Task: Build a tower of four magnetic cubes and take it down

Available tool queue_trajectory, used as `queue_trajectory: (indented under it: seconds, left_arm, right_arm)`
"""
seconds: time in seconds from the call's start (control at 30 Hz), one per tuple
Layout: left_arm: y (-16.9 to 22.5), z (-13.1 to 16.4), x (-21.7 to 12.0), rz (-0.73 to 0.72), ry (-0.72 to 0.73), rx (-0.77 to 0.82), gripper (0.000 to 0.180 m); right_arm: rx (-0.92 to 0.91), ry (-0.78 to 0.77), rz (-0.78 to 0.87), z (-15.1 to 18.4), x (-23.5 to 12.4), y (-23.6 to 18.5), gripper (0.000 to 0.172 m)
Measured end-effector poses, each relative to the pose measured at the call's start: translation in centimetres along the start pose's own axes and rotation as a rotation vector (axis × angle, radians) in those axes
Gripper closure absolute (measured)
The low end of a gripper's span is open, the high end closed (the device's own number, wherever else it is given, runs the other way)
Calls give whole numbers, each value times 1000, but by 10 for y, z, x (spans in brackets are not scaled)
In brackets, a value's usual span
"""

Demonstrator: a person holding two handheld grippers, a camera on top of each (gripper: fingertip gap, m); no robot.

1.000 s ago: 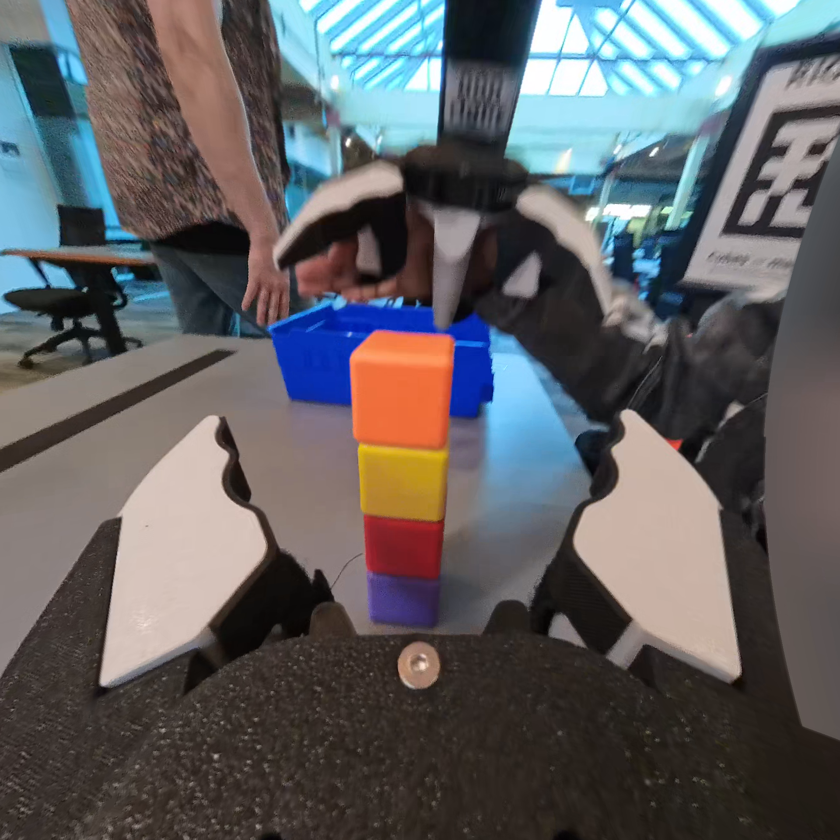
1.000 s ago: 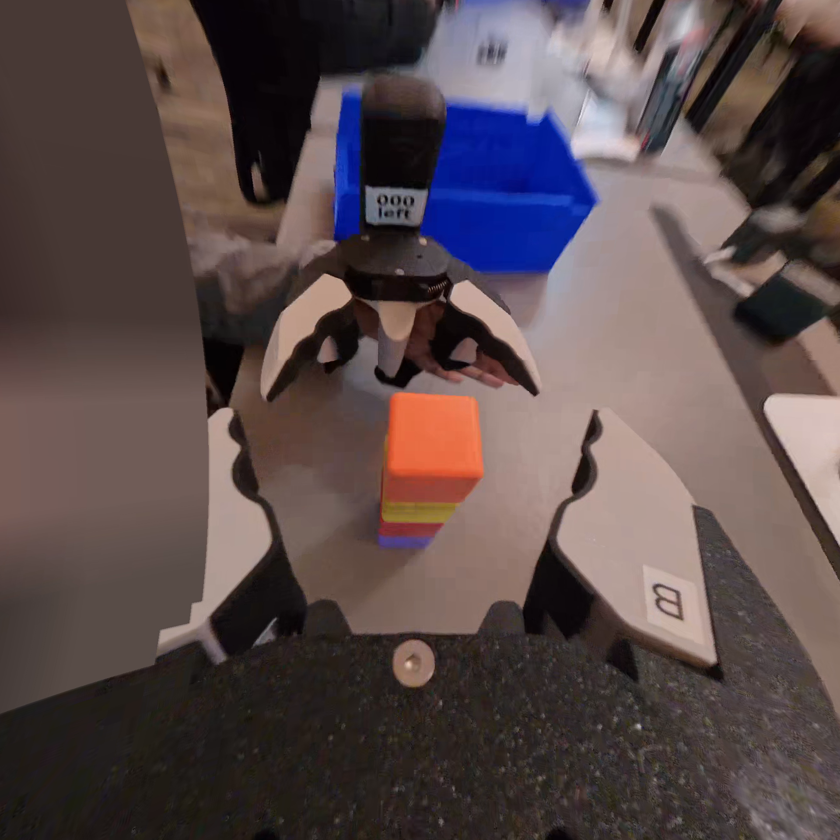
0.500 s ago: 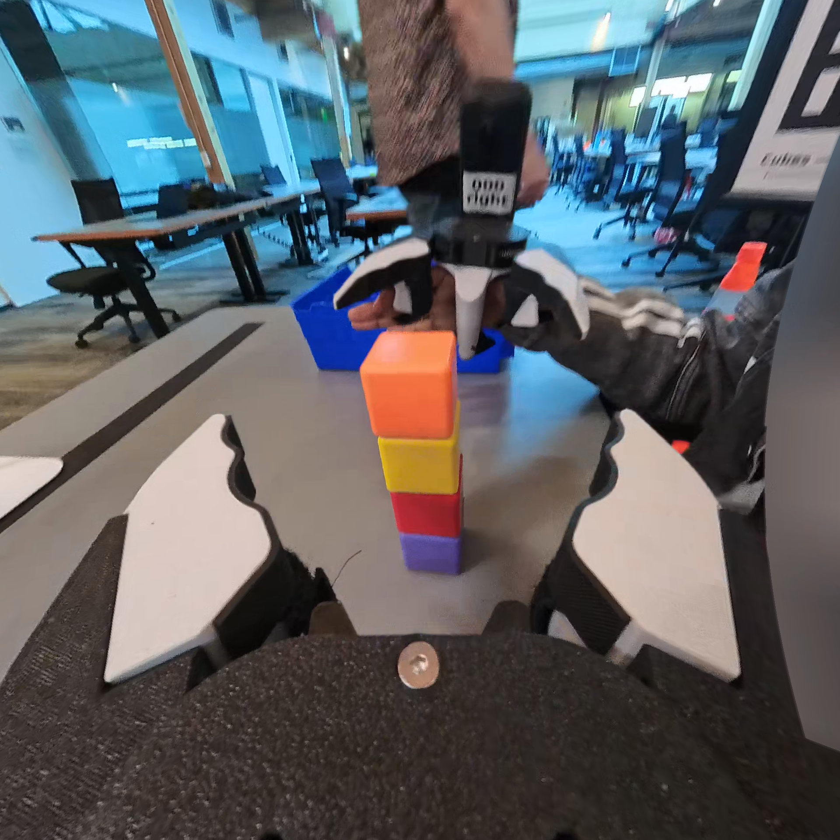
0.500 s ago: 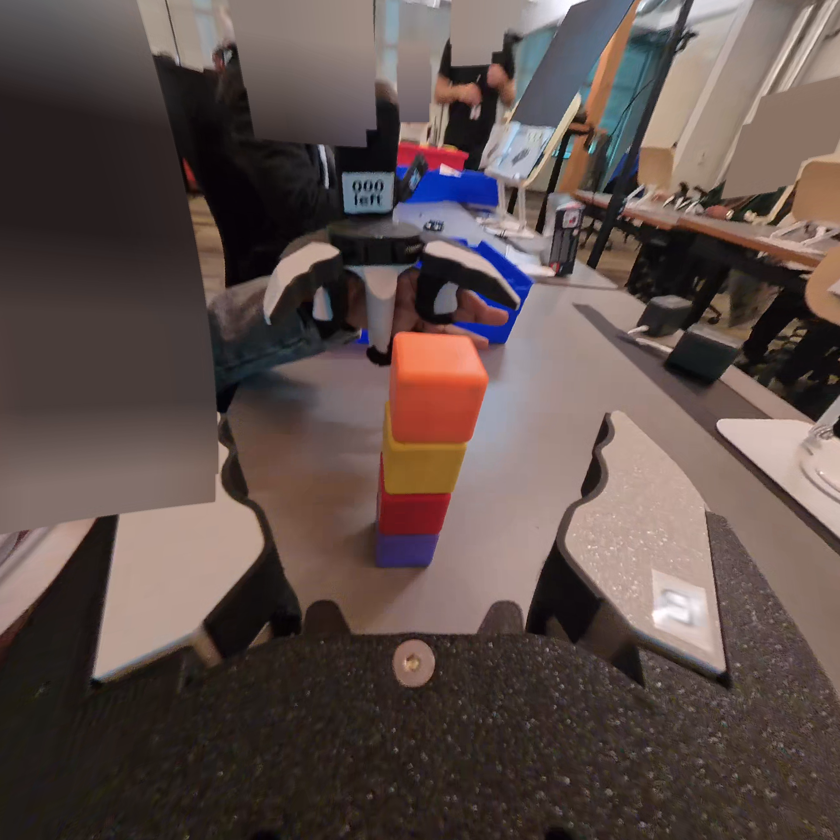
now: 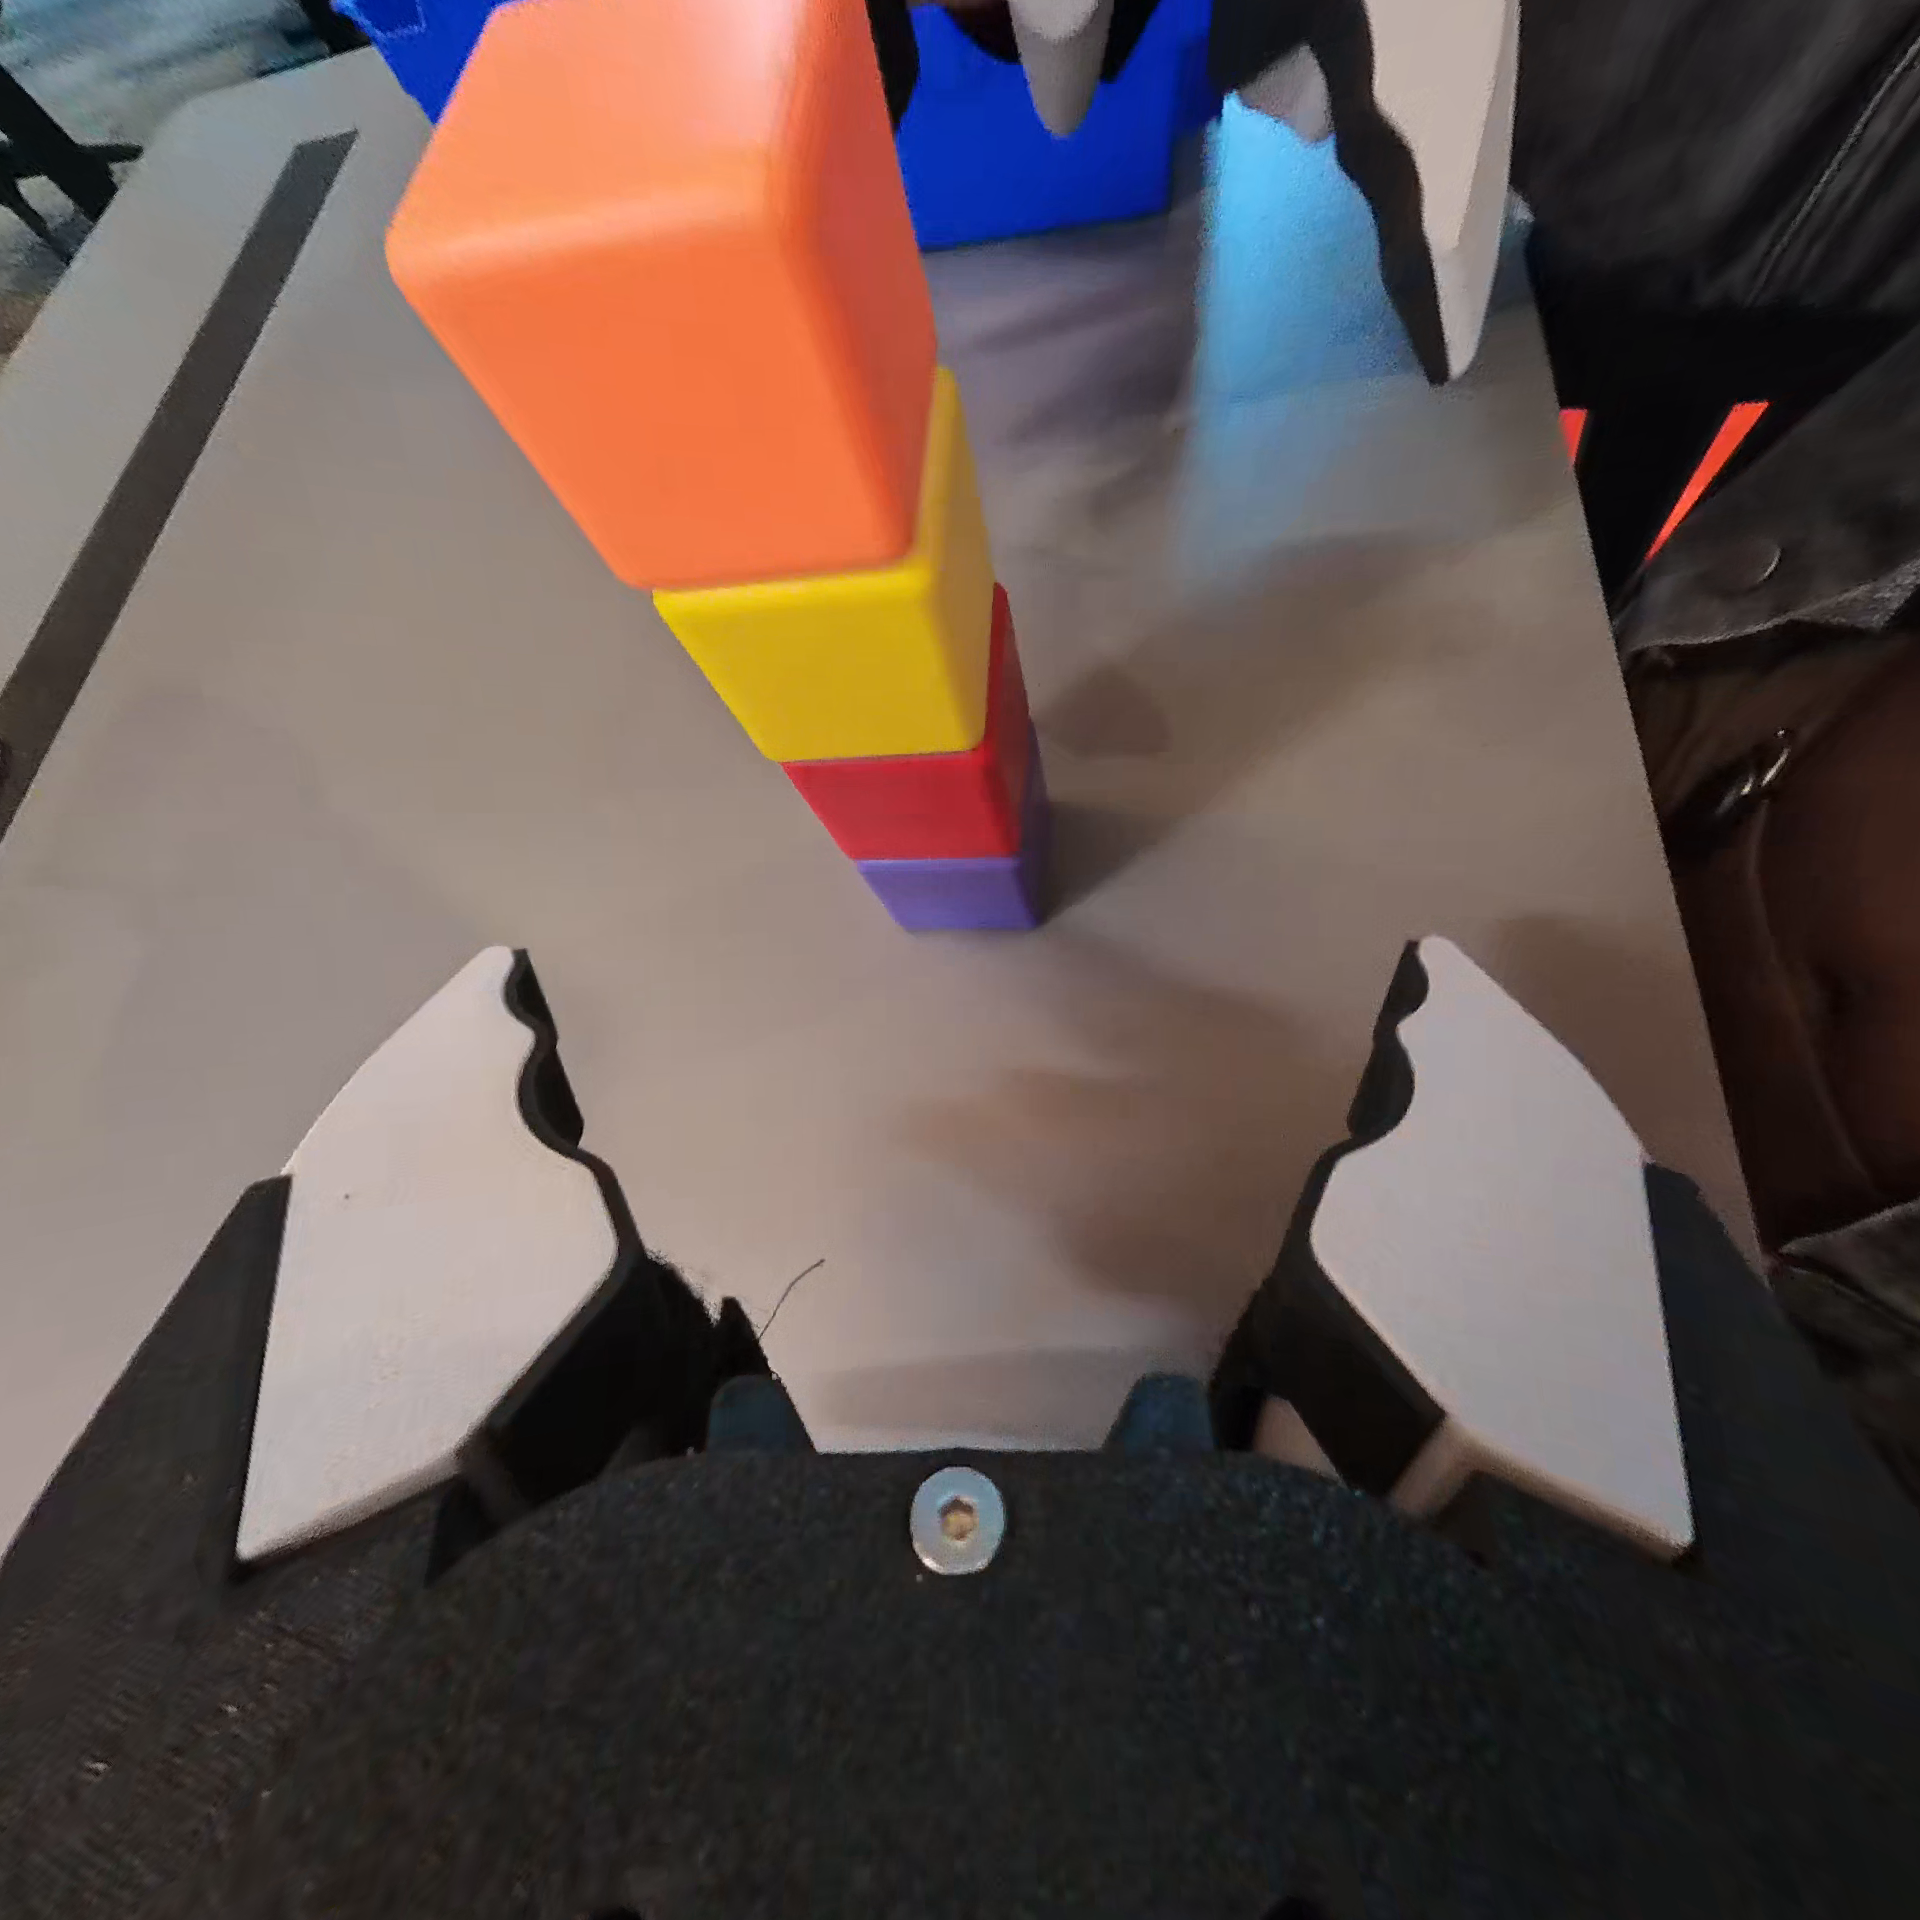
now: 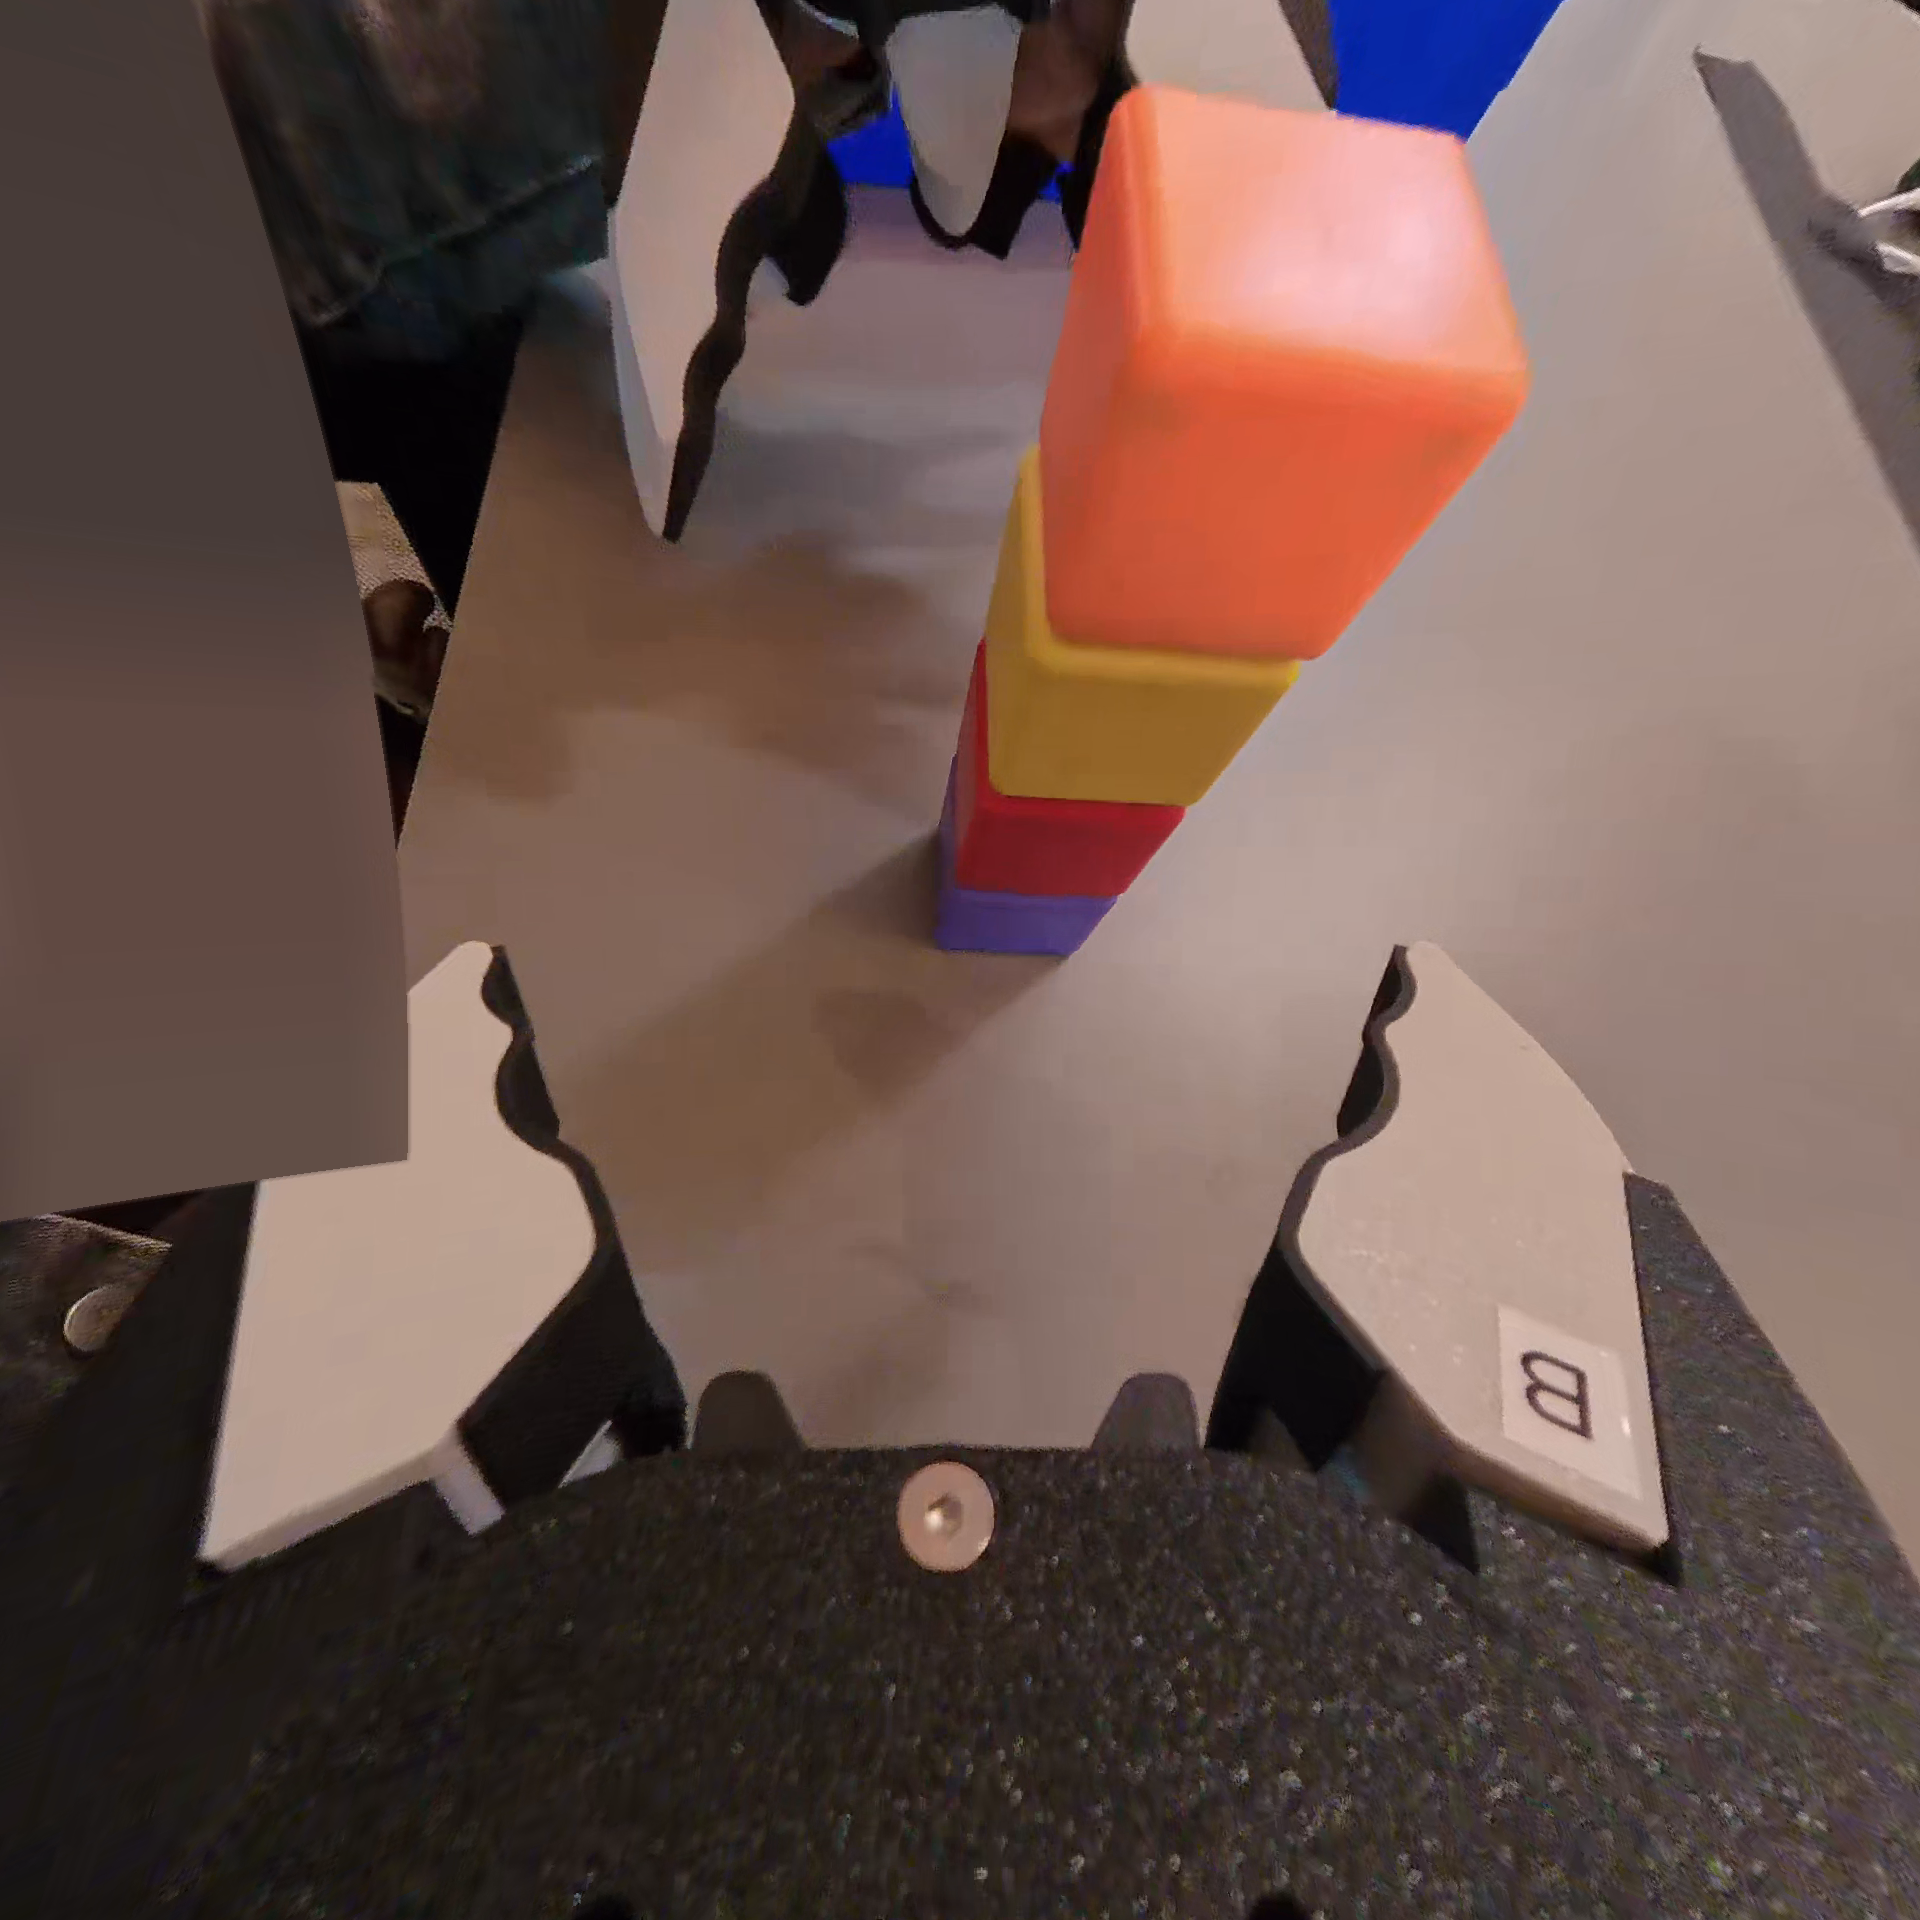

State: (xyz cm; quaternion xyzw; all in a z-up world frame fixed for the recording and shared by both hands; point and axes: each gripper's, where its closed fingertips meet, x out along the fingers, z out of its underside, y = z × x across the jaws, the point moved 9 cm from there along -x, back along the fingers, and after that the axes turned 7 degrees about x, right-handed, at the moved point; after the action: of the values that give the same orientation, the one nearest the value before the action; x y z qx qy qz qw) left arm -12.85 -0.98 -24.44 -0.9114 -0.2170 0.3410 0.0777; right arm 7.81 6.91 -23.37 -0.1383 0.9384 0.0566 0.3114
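Orange-topped tower [image 5: 831, 582] of four cubes stands upright on the table [image 5: 364, 831].

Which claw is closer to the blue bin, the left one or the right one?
Right. The right claw hangs just in front of the blue bin; the left claw sits across the block tower from it.

Both views now tilt down over the tower [image 5: 831, 582], left gripper [image 5: 961, 956] and right gripper [image 6: 940, 951] closer above it, room out of sight
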Motion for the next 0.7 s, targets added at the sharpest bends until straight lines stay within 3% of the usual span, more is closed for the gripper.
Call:
queue_trajectory:
  seconds: [0.17,0.43,0.7]
  left_arm:
    - [-4,-11,-7,-34,169,-24,36]
    - [-19,-32,-33,-177,673,-161,36]
    - [-23,-26,2,-151,611,-206,49]
  right_arm:
    - [-1,146,11,-8,-4,2,25]
    - [63,625,-7,-29,-29,8,30]
    - [76,627,15,-36,-22,17,47]
